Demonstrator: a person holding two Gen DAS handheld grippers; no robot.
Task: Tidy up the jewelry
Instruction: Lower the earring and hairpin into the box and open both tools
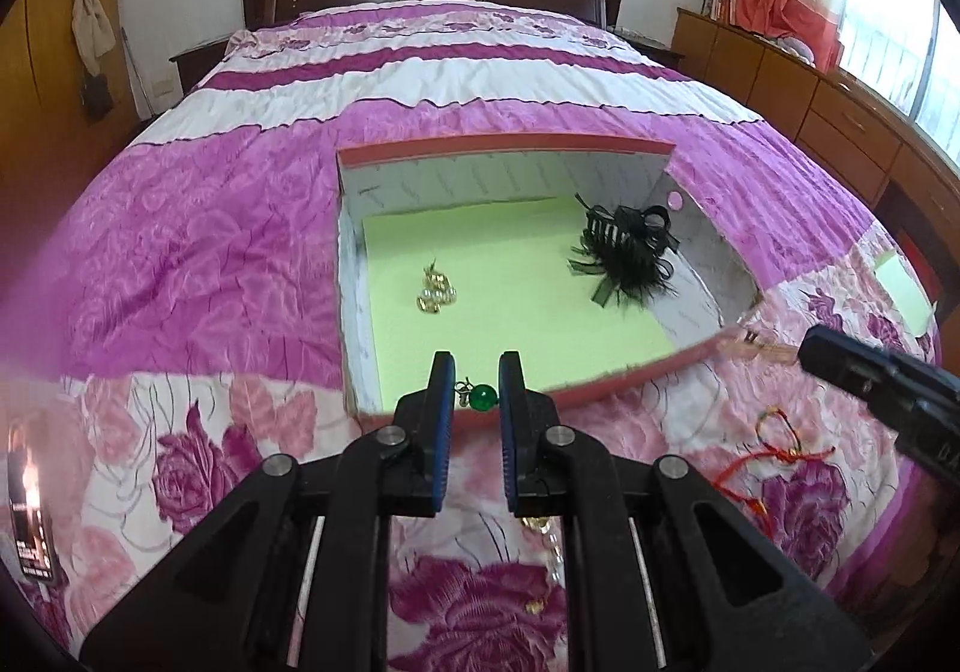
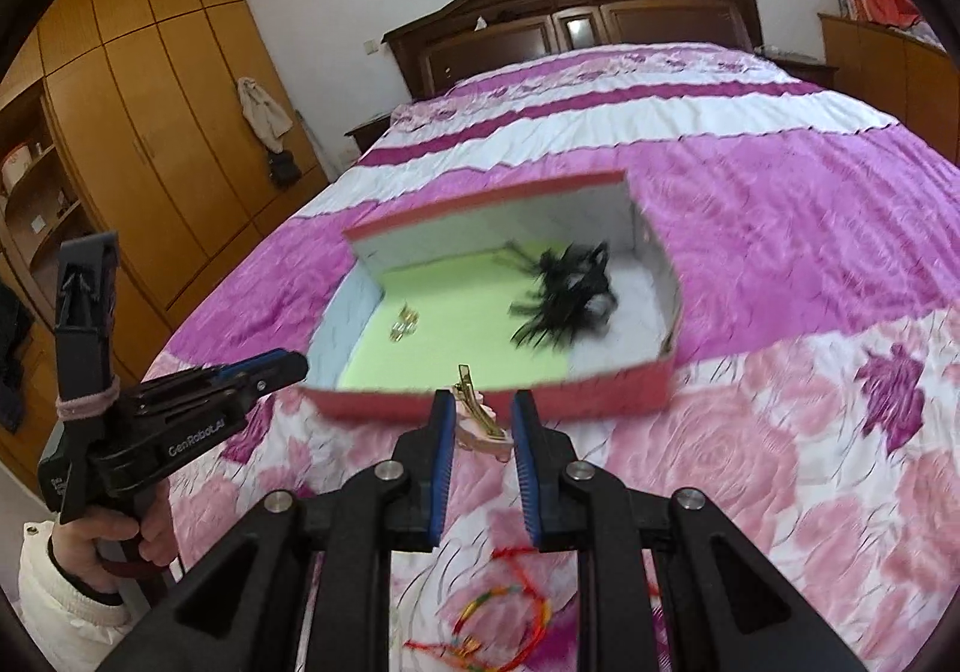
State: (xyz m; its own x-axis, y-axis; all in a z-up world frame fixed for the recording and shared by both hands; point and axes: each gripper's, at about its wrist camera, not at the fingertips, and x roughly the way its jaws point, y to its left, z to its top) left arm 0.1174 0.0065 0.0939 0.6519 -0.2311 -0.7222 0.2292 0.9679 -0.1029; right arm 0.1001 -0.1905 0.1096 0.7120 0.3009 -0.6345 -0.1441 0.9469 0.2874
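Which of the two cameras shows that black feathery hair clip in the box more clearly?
The left wrist view: the black feathery hair clip is sharp there, its comb teeth and ribbon loops distinct. In the right wrist view it is a motion-blurred dark shape.

Black left tool (image 2: pixel 294 366) with blue pads (marked GenRobot.AI), bare hand (image 2: pixel 114 543), white puffy sleeve (image 2: pixel 66 606).

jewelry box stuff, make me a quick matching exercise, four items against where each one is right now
Items:
1. black feather hair clip
2. gold earrings
3. green bead
4. pink and gold hair clip

Places:
A. between the right gripper fingers
B. on the green liner, left part of the box
C. between the left gripper fingers
D. right part of the box

Pairs: 1-D, 2-B, 3-C, 4-A
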